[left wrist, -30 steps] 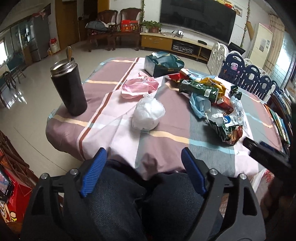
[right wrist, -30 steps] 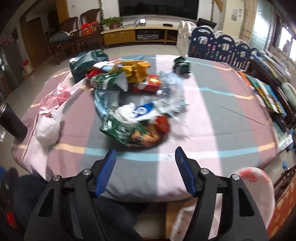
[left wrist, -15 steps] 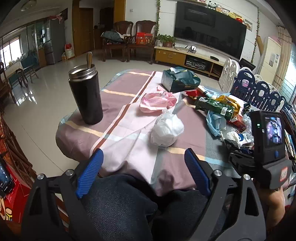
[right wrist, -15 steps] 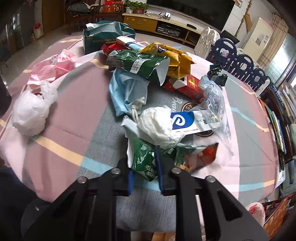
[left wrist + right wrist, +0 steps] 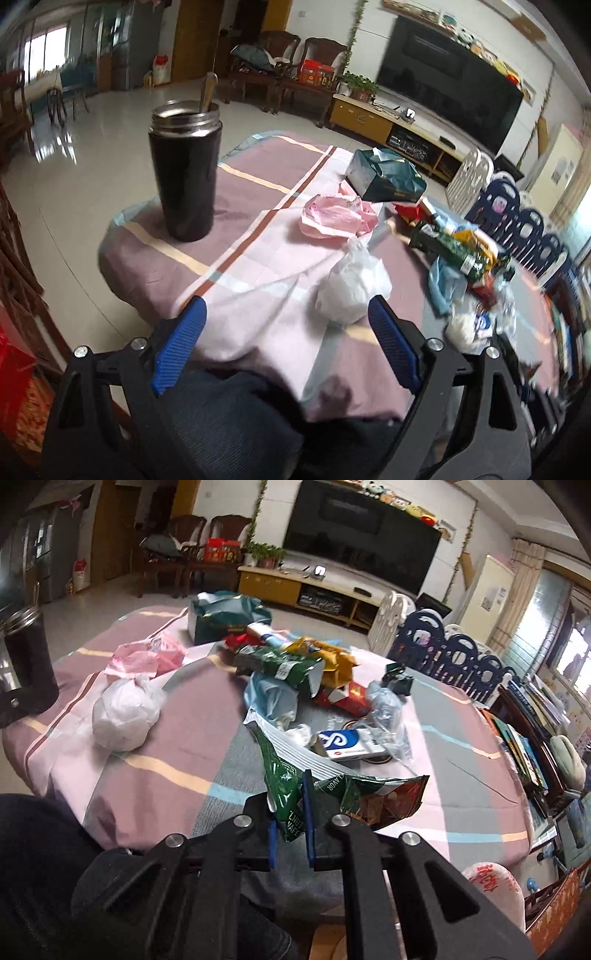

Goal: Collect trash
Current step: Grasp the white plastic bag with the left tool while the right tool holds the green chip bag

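Our right tool (image 5: 290,834) pinches the wrapper (image 5: 295,794) (left tool (image 5: 286,347) wide, empty); thin foil may slip or tear.

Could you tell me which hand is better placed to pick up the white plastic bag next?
Left: its tool is open, with the white plastic bag just ahead; the right tool already grips a green wrapper.
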Tool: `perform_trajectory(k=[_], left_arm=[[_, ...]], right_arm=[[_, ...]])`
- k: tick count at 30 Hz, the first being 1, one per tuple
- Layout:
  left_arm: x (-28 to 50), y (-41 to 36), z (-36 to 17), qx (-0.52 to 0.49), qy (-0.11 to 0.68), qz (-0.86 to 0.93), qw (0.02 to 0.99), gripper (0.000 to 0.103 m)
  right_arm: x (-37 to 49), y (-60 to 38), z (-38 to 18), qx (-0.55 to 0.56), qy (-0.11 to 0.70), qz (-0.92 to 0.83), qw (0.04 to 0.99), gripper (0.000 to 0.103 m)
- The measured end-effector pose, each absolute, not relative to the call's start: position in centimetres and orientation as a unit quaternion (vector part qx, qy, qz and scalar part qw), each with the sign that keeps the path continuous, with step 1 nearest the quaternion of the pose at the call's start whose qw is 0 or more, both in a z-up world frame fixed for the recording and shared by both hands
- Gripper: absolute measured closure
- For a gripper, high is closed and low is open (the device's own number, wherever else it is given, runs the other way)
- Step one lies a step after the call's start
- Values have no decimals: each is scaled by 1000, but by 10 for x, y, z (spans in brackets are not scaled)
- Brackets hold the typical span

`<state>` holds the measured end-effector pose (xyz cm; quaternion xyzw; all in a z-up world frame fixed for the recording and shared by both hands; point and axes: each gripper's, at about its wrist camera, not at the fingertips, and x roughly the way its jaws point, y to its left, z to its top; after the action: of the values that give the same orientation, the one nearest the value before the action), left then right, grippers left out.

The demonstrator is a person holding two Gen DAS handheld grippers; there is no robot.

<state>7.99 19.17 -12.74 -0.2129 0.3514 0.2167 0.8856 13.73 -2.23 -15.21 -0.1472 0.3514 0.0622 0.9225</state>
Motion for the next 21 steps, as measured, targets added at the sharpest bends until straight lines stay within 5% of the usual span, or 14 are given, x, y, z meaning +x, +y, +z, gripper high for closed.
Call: perform_trajectory(k=[14, 18, 21], left_arm=[[194, 167, -188, -135, 450, 159, 868, 15], [193, 166, -189, -140, 443, 136, 875, 49], [190, 162, -192, -137, 450, 125, 874, 66]], right_arm=[[130, -31, -159, -129, 382, 38, 914, 91], [128, -26, -160, -144, 380, 35, 913, 91], [128, -26, -160, -145, 378, 29, 914, 91]])
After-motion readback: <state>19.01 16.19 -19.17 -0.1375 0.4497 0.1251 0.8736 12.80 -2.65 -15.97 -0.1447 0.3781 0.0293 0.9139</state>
